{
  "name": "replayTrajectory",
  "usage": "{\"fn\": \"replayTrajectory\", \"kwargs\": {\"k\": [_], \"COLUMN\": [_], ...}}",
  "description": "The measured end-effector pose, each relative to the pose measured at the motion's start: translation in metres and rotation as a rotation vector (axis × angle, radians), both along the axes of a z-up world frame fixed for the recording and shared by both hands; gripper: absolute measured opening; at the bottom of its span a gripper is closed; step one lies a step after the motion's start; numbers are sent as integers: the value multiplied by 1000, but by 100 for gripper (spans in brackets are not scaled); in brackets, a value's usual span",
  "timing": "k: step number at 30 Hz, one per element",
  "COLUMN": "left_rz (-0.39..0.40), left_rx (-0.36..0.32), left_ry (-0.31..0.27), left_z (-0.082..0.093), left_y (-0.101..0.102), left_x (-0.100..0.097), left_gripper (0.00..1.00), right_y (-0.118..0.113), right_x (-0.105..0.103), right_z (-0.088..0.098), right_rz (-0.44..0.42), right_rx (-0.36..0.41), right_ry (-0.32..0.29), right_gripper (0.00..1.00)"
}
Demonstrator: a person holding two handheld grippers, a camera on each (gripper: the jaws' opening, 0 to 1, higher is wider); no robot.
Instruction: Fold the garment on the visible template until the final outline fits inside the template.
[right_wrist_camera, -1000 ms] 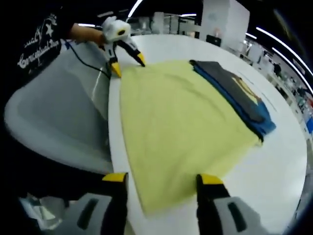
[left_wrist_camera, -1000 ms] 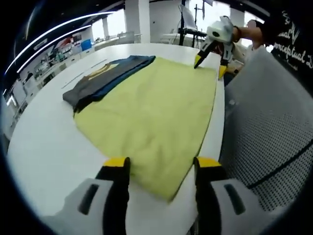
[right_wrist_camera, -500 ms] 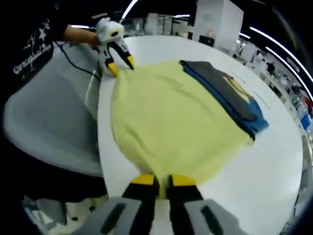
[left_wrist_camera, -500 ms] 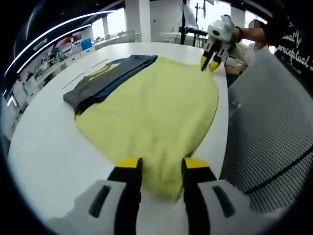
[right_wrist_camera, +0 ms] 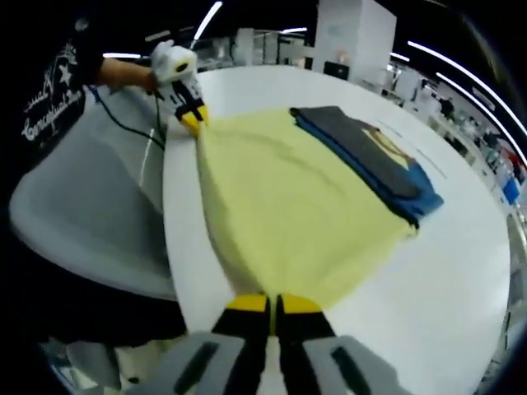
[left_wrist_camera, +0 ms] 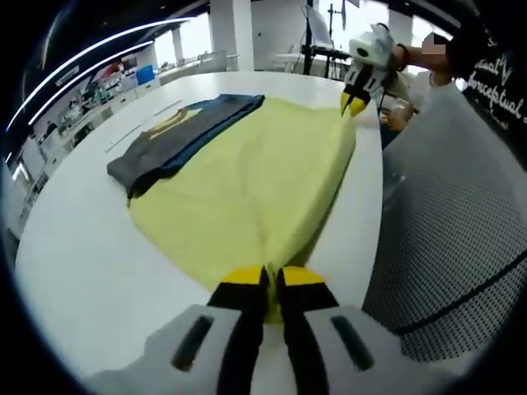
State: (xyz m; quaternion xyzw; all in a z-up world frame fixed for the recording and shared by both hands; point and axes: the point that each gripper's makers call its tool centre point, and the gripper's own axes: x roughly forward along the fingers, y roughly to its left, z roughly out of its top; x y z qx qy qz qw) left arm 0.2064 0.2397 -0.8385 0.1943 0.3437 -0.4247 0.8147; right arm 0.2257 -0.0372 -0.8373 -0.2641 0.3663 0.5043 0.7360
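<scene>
You have both near corners of the yellow garment pinched: your left gripper is clenched on the corner closest to it, and your right gripper is clamped on the other corner at the same edge. In the left gripper view your right gripper shows at the far end of that edge, jaws together on the cloth, and in the right gripper view your left gripper does the same. The garment lies spread on the white counter, its near edge running along the counter's rim and rising slightly between your two grips. Beside its far edge sits a stack of folded dark clothes, grey over blue, touching or slightly overlapping the yellow cloth. No template outline can be made out under the garment. By the look of it, folding has barely begun: the garment is wide open, so every fold is left to do.
</scene>
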Motion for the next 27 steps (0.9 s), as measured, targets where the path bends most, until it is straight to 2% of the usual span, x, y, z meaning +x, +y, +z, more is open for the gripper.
{"fn": "replayTrajectory", "kwargs": {"k": [8,10,15,18,27], "left_rz": [-13,-2,8,24,31], "left_rx": [-5,-34,-54,-90,-103], "left_ry": [15,50,67,102,106], "left_z": [9,11,17,19,26], "left_y": [-5,-7,-7,-11,-11], "left_x": [-21,-30,-44,-55,-67], "left_gripper": [2,2,2,2,2], "right_y": [-1,-2,-4,-9,-15], "right_x": [-18,-23,-37,-43,-51], "right_z": [7,10,16,16,21], "right_rz": [-12,-16,-22,-29,-61], "right_rx": [22,27,48,44,55], "right_ry": [26,33,51,62,74], "right_gripper": [0,0,0,0,0]}}
